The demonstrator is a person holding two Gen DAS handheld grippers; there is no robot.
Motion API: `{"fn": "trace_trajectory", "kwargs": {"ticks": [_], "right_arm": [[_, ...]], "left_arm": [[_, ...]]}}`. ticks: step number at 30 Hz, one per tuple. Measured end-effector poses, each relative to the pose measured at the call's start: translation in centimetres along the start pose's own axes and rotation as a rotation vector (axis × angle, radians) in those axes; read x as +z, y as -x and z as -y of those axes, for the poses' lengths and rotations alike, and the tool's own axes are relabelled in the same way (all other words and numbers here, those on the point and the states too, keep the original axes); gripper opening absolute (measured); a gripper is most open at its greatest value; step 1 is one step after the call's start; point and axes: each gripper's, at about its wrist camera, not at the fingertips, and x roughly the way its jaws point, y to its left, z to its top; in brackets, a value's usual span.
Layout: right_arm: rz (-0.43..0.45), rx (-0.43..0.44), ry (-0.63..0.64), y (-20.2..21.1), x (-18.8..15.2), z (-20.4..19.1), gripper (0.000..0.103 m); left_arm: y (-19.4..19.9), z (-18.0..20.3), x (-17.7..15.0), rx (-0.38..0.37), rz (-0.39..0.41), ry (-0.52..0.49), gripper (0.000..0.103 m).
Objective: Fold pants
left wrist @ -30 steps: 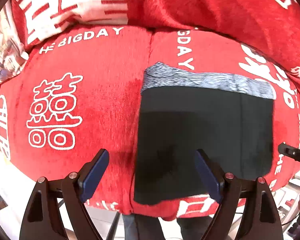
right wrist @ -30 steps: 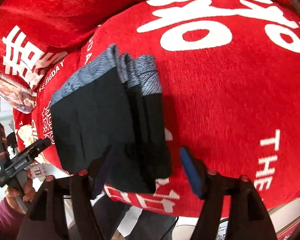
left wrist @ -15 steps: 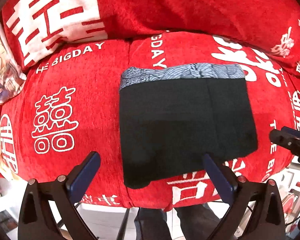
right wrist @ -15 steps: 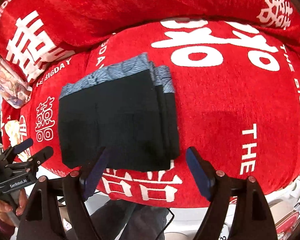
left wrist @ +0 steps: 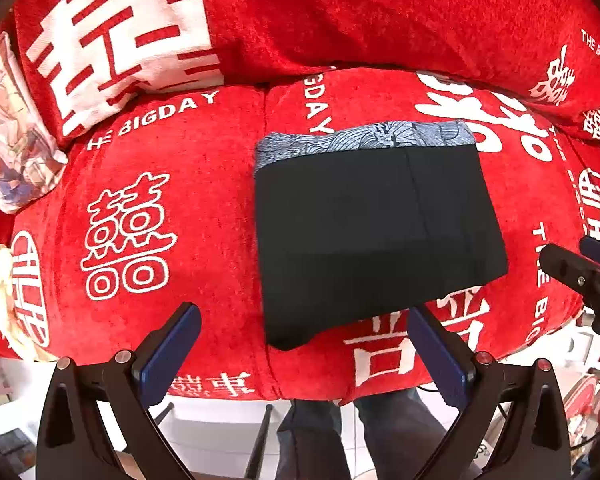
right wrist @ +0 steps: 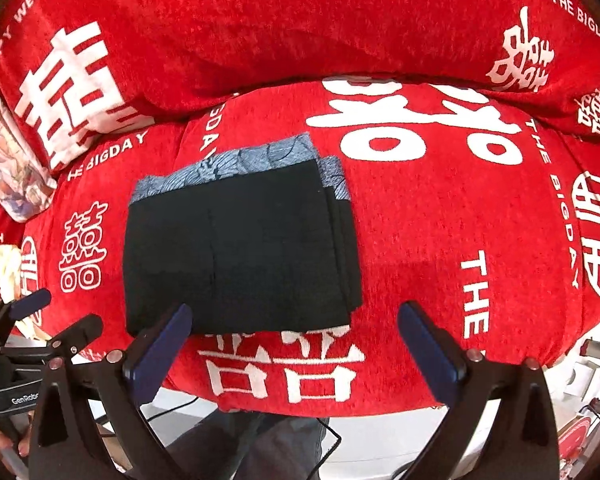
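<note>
The black pants (left wrist: 376, 236) with a blue-grey patterned waistband lie folded into a flat rectangle on the red sofa seat (left wrist: 160, 208). They also show in the right wrist view (right wrist: 236, 252), with stacked layers at the right edge. My left gripper (left wrist: 304, 320) is open and empty, held back from the seat's front edge. My right gripper (right wrist: 296, 320) is open and empty, also off the front edge. Each gripper appears at the side of the other's view: the right gripper (left wrist: 580, 268) and the left gripper (right wrist: 40, 328).
The sofa's red backrest cushion (left wrist: 340, 16) with white characters rises behind the seat. A patterned pillow (left wrist: 12, 136) sits at the far left. The person's legs and a light floor (left wrist: 220, 432) show below the seat edge.
Both grippers have drawn back and up from the pants, off the seat's front edge. The folded pants stay where they lay.
</note>
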Motion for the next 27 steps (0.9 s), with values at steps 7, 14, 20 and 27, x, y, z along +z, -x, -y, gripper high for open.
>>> {"fn": "trace_trajectory", "kwargs": {"ticks": [7,14,20,27], "right_arm": [[-0.02,-0.039,0.029,1.3,-0.7,-1.3,0.103],[-0.02,-0.086,0.049,2.5,-1.1,-2.1,0.103],[-0.013,-0.107,0.055,3.5,-1.8,-2.8,0.103],[0.008,-0.121,0.052,4.6,-2.5,-3.8,0.103]], "left_arm": [[1.2,-0.3,-0.7,0.057,0.012,0.025,0.103],[2.5,0.0,-1.0,0.07,0.034,0.028,0.103],[3.2,-0.2,-1.4,0.079,0.039,0.039,0.103],[4.4,-0.6,-1.8,0.097,0.074,0.033,0.103]]}}
